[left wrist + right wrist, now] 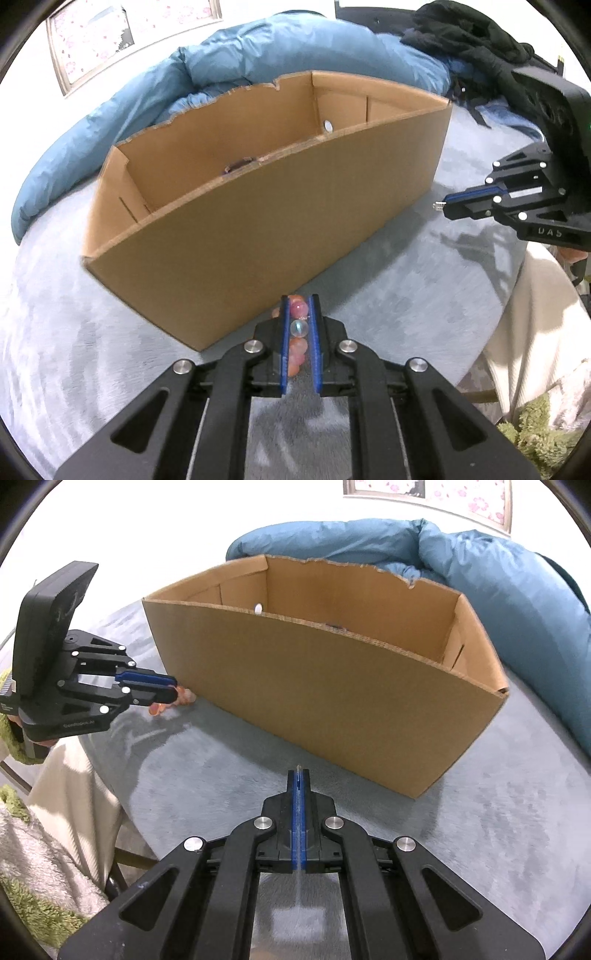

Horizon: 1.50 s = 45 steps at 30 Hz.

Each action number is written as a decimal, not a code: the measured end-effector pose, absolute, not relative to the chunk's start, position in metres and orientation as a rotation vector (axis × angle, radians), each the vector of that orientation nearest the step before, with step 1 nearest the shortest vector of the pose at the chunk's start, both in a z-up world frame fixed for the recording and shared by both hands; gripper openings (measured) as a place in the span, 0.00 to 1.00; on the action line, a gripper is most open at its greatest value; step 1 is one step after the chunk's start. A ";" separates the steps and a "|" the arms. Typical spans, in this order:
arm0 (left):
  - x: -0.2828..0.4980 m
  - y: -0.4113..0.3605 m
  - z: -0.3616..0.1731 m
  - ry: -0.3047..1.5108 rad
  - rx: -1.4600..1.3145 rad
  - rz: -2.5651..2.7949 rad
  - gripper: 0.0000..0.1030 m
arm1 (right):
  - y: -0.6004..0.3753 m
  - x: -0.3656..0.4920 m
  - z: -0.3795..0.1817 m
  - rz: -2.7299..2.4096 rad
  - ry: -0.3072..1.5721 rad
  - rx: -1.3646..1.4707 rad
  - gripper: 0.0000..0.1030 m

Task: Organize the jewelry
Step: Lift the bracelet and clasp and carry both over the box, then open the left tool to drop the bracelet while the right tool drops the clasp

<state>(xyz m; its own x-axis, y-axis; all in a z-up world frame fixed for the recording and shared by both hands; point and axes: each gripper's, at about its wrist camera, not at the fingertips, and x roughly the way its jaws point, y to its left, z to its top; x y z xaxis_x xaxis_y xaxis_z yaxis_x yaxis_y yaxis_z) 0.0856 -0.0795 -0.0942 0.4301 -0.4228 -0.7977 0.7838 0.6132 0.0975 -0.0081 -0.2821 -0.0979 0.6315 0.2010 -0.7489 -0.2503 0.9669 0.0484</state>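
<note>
My left tongs grip the bead bracelet; my right tongs are clamped on a small silvery piece. I should clear the cardboard box rim before releasing.

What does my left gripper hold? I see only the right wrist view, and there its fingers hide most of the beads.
Observer: The left gripper is shut on a string of beads. Pink, orange and one clear bluish bead sit between its pads.
Operator: Does anything stick out from the tip of my right gripper?
Observer: Yes. The right gripper is shut on a small silvery piece, which shows just past its tip.
Operator: Is anything else lying on the blue duvet?
Observer: A black garment lies on the blue duvet, behind the far end of the cardboard box.
</note>
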 end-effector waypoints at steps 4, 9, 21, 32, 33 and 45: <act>0.074 -0.070 -0.071 0.780 0.473 -0.783 0.08 | -0.277 -0.023 -0.083 0.244 0.810 -0.063 0.00; 0.062 -0.058 -0.041 0.735 0.421 -0.787 0.08 | -0.281 -0.036 -0.064 0.237 0.764 -0.056 0.00; 0.069 -0.065 0.055 0.553 0.322 -0.848 0.08 | -0.292 -0.031 0.016 0.259 0.574 -0.026 0.00; 0.146 -0.130 0.001 0.719 0.426 -0.875 0.09 | -0.308 0.060 0.000 0.300 0.708 -0.040 0.00; 0.152 -0.134 -0.009 0.754 0.434 -0.878 0.09 | -0.310 0.070 -0.006 0.308 0.743 -0.027 0.00; 0.187 -0.155 -0.061 1.032 0.430 -0.938 0.09 | -0.308 0.148 -0.056 0.355 1.071 0.035 0.00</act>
<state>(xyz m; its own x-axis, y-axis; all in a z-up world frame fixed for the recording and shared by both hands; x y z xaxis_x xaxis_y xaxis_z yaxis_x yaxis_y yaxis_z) 0.1873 -0.1553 -0.0612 0.1886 -0.4538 -0.8709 0.8239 0.5557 -0.1111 0.1477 -0.3077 -0.0562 0.4285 0.3007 -0.8520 -0.2673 0.9430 0.1984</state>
